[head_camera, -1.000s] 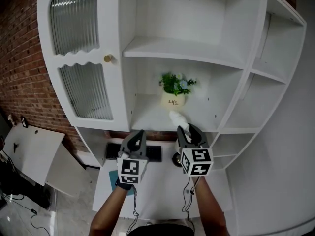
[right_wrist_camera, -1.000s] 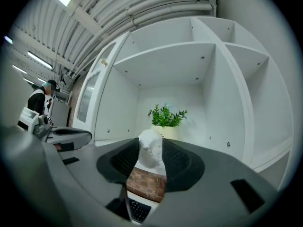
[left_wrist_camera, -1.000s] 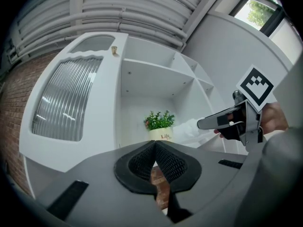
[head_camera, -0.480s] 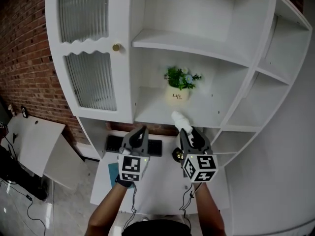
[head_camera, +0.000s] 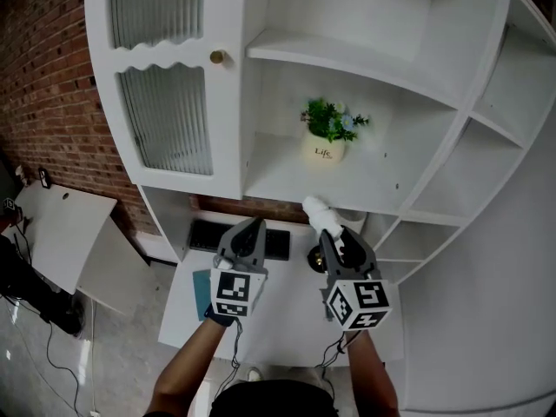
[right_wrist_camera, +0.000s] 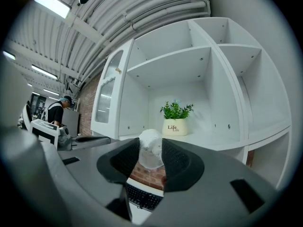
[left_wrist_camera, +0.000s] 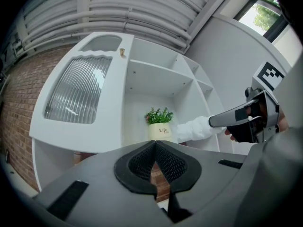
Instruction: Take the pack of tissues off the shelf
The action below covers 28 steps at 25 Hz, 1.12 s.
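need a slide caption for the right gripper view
Right tongs shut on a white tissue pack, in front of a white shelf unit holding a potted plant.

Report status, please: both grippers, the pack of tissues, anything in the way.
Right gripper shut on pack of tissues, at front edge of shelf. Left gripper shut, empty. Potted plant farther back on shelf, not in the way.

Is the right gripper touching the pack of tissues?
Touching. The right gripper view shows the pack of tissues pinched between both pads of the right gripper.
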Tool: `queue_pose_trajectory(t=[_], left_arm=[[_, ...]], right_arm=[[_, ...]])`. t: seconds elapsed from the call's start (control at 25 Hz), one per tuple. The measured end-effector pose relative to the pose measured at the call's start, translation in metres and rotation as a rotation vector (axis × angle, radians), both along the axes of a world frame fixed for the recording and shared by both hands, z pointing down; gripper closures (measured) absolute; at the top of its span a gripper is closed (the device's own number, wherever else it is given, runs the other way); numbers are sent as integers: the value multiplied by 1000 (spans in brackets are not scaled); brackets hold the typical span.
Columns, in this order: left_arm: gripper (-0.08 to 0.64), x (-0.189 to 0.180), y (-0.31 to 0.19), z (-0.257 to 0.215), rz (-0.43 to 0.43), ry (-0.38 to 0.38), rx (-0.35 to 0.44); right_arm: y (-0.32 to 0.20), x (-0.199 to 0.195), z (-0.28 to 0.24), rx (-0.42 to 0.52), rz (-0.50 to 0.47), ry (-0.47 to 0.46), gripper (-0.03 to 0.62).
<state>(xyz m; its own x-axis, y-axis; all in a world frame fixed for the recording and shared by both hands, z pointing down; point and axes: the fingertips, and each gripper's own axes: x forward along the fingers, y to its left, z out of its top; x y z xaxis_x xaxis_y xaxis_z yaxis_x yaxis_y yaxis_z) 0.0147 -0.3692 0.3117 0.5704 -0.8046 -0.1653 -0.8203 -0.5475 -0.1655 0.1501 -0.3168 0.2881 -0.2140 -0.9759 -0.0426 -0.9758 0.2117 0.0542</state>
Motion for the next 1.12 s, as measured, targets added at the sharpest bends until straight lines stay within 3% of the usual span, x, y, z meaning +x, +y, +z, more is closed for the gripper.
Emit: queue_pose_trajectory(t=[0.56, 1.12], left_arm=[[543, -12, 18, 49, -3, -20, -64], [543, -2, 41, 128, -6, -10, -201]], right_arm=[[17, -18, 62, -33, -115, -15, 447], [27, -7, 143, -151, -171, -26, 451]])
